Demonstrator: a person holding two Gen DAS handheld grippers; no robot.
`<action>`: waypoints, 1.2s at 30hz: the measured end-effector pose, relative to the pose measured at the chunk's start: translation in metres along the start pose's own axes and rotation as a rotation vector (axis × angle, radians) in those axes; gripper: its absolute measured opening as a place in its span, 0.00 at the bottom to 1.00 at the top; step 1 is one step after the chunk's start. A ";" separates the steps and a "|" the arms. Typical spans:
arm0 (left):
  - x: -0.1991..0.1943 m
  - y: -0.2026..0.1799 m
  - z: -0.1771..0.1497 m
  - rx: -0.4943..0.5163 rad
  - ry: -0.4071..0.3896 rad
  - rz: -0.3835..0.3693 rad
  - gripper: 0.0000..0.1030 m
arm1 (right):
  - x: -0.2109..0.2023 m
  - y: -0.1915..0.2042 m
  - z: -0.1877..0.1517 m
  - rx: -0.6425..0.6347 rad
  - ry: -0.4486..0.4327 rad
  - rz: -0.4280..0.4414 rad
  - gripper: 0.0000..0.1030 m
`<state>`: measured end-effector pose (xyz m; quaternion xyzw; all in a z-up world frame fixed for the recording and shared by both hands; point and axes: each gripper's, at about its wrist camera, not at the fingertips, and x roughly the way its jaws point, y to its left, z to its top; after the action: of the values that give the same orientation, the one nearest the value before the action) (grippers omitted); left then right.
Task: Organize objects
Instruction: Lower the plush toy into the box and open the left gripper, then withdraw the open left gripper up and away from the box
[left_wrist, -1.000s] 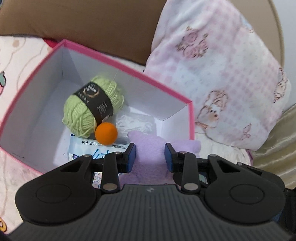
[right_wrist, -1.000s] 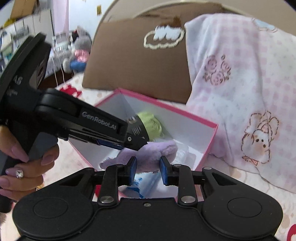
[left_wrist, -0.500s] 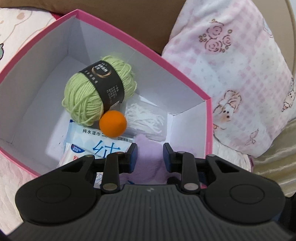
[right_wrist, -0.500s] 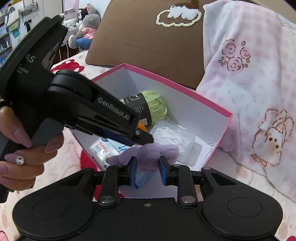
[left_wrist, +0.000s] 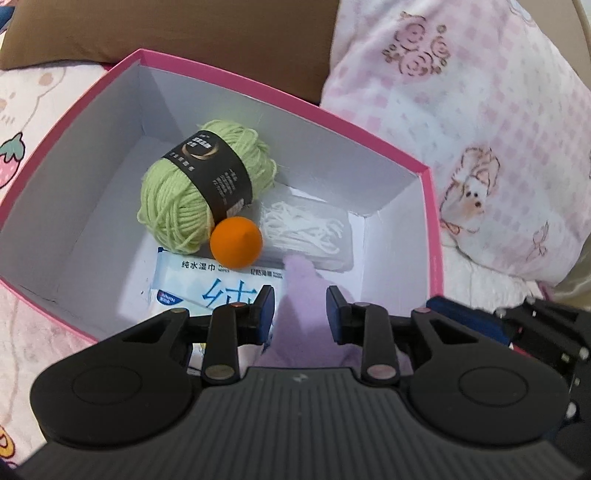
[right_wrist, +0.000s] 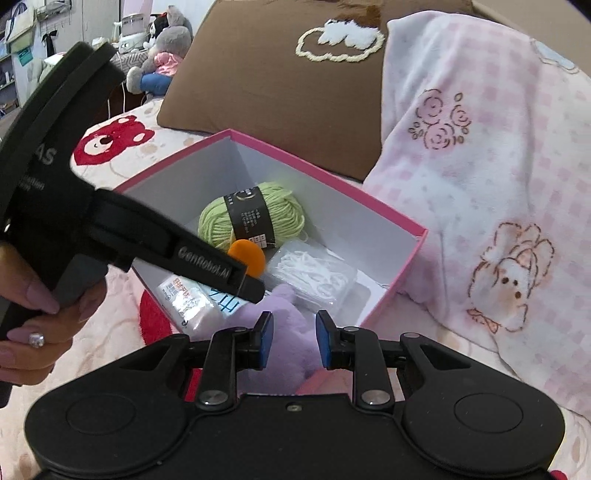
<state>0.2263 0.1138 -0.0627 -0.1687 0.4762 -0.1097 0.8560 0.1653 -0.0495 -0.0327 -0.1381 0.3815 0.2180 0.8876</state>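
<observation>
A pink box (left_wrist: 369, 142) with white walls holds a green yarn ball (left_wrist: 207, 192), an orange ball (left_wrist: 236, 242), a clear pack of white floss picks (left_wrist: 306, 232) and a wet wipes pack (left_wrist: 218, 288). A soft purple plush (left_wrist: 303, 306) hangs low over the box's near right part, above the wipes. My left gripper (left_wrist: 301, 314) is shut on one end of it. My right gripper (right_wrist: 293, 339) is shut on the other end of the plush (right_wrist: 284, 328). In the right wrist view the left gripper (right_wrist: 255, 291) reaches in from the left, held by a hand (right_wrist: 29, 306).
A pink checked blanket (left_wrist: 480, 129) rises close to the box's right side. A brown pillow (right_wrist: 277, 81) lies behind the box (right_wrist: 332, 177). The box sits on a patterned bedsheet (left_wrist: 33, 110). Stuffed toys (right_wrist: 162, 55) sit far back left.
Both grippers have sunk toward the box with the purple plush between them. The plush now hangs lower, inside the box's near right corner. The box's contents fill more of both views.
</observation>
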 end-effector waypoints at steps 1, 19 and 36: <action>-0.002 -0.002 -0.001 0.012 -0.001 0.003 0.27 | -0.002 -0.002 0.000 0.006 -0.006 -0.001 0.27; -0.083 -0.032 -0.006 0.146 0.018 -0.002 0.28 | -0.082 -0.008 -0.013 0.160 -0.048 0.054 0.34; -0.158 -0.074 -0.046 0.244 -0.027 -0.006 0.35 | -0.168 -0.003 -0.037 0.227 -0.133 -0.078 0.79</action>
<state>0.1029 0.0922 0.0672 -0.0659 0.4474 -0.1671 0.8761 0.0410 -0.1144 0.0669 -0.0366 0.3383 0.1477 0.9287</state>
